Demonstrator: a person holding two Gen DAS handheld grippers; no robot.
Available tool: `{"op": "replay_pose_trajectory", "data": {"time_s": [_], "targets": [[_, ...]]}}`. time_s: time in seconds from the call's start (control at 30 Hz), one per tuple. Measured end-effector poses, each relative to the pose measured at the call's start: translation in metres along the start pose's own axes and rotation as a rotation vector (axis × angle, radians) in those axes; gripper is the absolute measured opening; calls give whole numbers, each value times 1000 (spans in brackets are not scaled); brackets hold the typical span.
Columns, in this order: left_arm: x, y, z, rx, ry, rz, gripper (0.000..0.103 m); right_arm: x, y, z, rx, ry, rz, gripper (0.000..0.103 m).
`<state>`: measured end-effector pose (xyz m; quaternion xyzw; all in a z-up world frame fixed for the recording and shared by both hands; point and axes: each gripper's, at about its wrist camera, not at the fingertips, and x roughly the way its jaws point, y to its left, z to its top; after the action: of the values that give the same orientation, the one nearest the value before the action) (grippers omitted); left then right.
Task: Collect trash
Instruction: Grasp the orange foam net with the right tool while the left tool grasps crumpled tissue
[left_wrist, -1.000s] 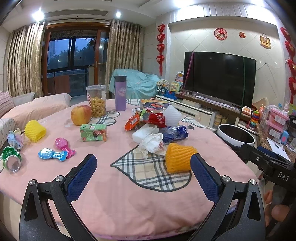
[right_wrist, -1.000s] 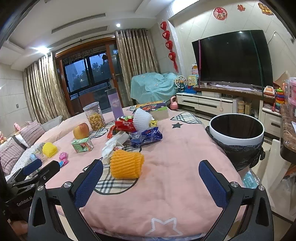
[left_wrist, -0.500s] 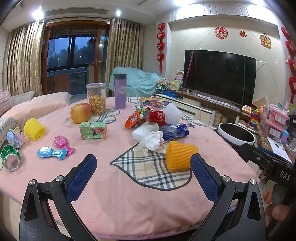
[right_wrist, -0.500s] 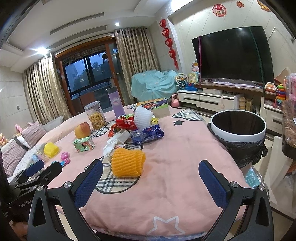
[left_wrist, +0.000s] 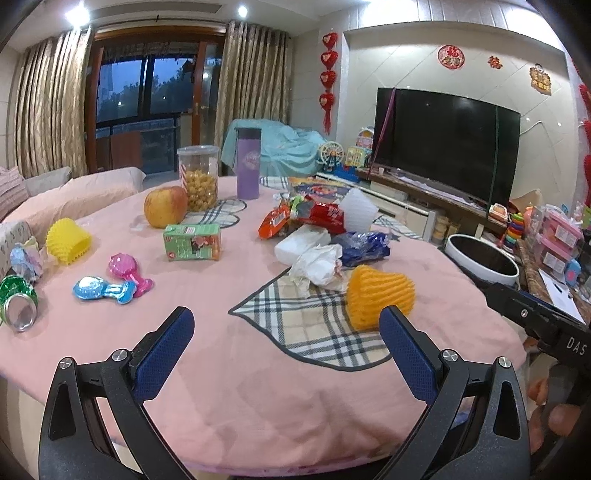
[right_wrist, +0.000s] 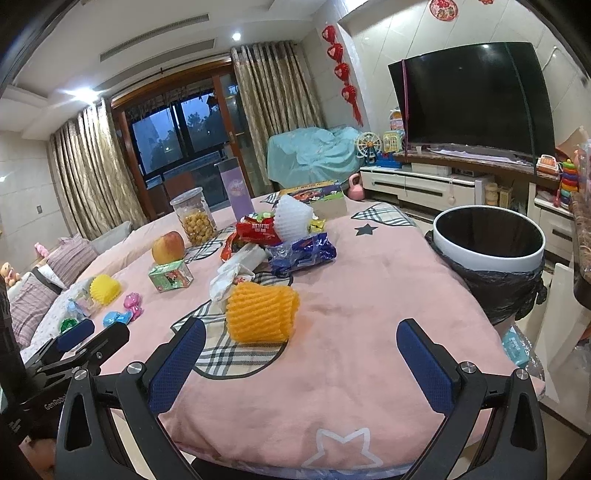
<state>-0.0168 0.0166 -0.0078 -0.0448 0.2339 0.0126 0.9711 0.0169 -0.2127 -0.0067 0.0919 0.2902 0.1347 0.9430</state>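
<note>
Round tabletop (left_wrist: 258, 369) under a pink cloth, seen from both wrist cameras. Clear jar (left_wrist: 197, 177) at the far side, upright and lidded, roughly half full of yellow puffed snacks; beside it a purple tumbler (left_wrist: 248, 164), closed, contents hidden. White-rimmed trash bin (right_wrist: 487, 240) with a black liner stands off the right edge of the tabletop — its mouth is open and its interior reads only as dark. A green juice carton (left_wrist: 192, 242) lies on its side near an apple (left_wrist: 165, 206).

Trash cluster, mid-tabletop: orange foam fruit net (right_wrist: 260, 312) nearest the front edge, with crumpled white tissue (left_wrist: 317, 264) touching it behind, then a blue wrapper (right_wrist: 301, 253), red snack bags (left_wrist: 306, 218) and a white foam net (right_wrist: 291, 218). A yellow foam net (left_wrist: 68, 242) sits well apart at the left, near pink and blue toy rattles (left_wrist: 110, 284).

Left gripper (left_wrist: 286, 332) and right gripper (right_wrist: 301, 345) both hover at the near edge, fingers spread wide and holding nothing; the orange net lies just beyond the right gripper's left finger. Bare cloth runs along the front edge and between the cluster and the bin — unobstructed room on that side.
</note>
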Motion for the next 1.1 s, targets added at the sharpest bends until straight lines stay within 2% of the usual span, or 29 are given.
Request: {"op": "replay_pose_trajectory", "data": {"time_s": [0.27, 0.53, 0.77, 0.87, 0.93, 0.97, 1.0, 1.03, 1.07, 1.1], "targets": [[26, 10, 3, -8, 61, -1, 98, 28, 2, 1, 2, 78, 40, 103], [75, 10, 16, 10, 145, -43, 97, 69, 5, -2, 4, 176, 76, 101], [118, 3, 29, 42, 210, -86, 90, 99, 3, -4, 27, 247, 102, 80], [131, -1, 32, 57, 233, -102, 86, 107, 3, -3, 33, 267, 112, 66], [140, -5, 34, 61, 252, -124, 79, 112, 2, -3, 39, 280, 119, 52], [145, -8, 34, 61, 270, -143, 69, 114, 1, -3, 41, 286, 121, 48], [151, -10, 35, 64, 288, -156, 59, 116, 2, -2, 40, 290, 128, 37], [154, -13, 35, 67, 298, -165, 54, 117, 3, -2, 36, 292, 135, 33], [159, -17, 34, 76, 315, -181, 44, 117, 5, -1, 26, 292, 135, 32], [162, -21, 33, 85, 323, -189, 31, 117, 6, -1, 15, 289, 134, 27]]}}
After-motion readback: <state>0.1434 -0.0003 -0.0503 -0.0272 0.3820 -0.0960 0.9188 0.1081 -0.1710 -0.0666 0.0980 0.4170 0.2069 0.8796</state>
